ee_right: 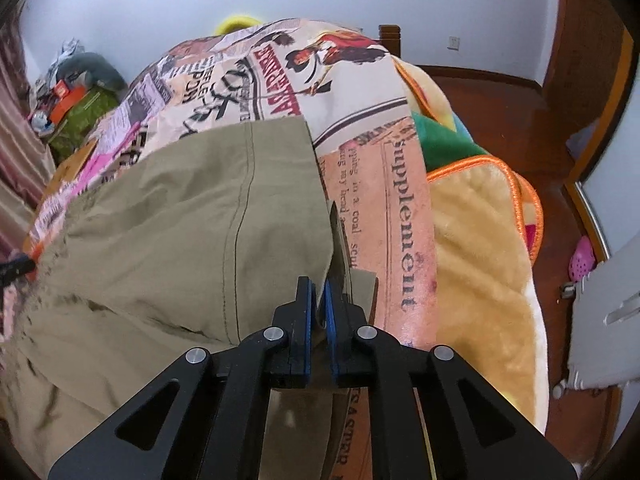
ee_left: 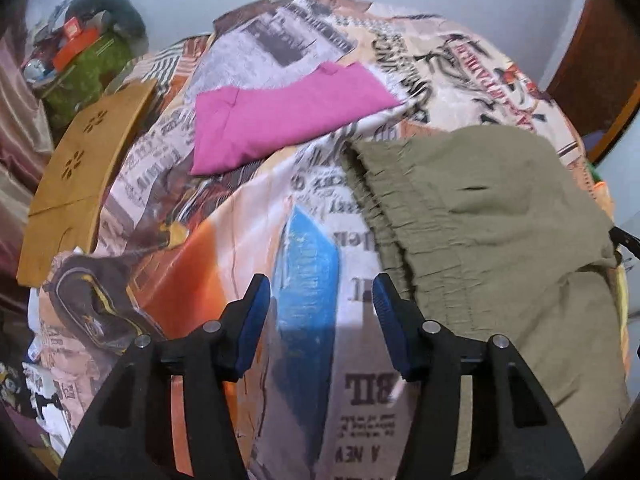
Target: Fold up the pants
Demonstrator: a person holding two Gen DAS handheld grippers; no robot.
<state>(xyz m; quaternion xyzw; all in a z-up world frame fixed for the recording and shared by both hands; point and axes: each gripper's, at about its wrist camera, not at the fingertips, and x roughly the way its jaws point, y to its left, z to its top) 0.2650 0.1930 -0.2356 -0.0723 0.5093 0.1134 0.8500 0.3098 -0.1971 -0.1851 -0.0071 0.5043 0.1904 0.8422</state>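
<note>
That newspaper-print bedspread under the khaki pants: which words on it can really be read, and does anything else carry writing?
"supplement": on the newspaper-print bedspread, vertical, orange panel beside the khaki pants.
"in a coal": same panel, small print.
"BIL": left wrist view, upside down, near the open jaws.
"A NEW": below it, upside down.
Red banner lettering and other columns: too distorted or blurred.
Pink folded garment, pants: no text.

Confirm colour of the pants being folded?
Olive khaki pants, plain with darker seam stitching; best seen in the right wrist view.
</note>
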